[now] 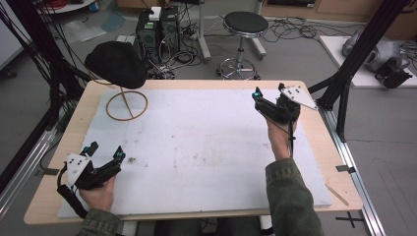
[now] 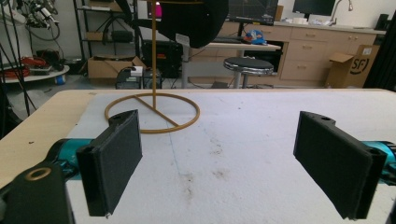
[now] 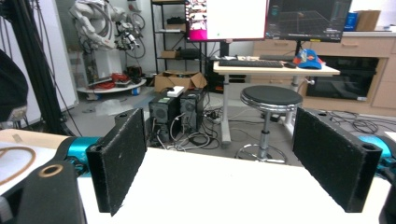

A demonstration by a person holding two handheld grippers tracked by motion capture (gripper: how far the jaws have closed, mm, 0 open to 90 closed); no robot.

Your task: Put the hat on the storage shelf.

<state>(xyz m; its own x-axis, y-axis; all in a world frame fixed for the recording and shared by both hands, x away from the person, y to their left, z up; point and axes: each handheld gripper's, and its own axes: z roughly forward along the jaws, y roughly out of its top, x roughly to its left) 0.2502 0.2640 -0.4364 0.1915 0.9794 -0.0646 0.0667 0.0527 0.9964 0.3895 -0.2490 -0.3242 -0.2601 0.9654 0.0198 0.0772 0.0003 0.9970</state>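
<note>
Both grippers empty, black hat (image 1: 117, 63) on its stand (image 1: 127, 105) at far left.
Left gripper (image 1: 104, 158) and right gripper (image 1: 256, 94) stand wide open; a careless grab could tip the light stand.

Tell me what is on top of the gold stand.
A black hat sits on top of the gold stand. The hat covers the upper end of the pole, so how it rests there is hidden.

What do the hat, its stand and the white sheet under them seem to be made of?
Hat: matte black fabric, probably felt; no shine.
Stand: thin gold-coloured rod, likely painted metal; slim, even ring.
White sheet: looks like foam board; grainy, stained surface.
</note>
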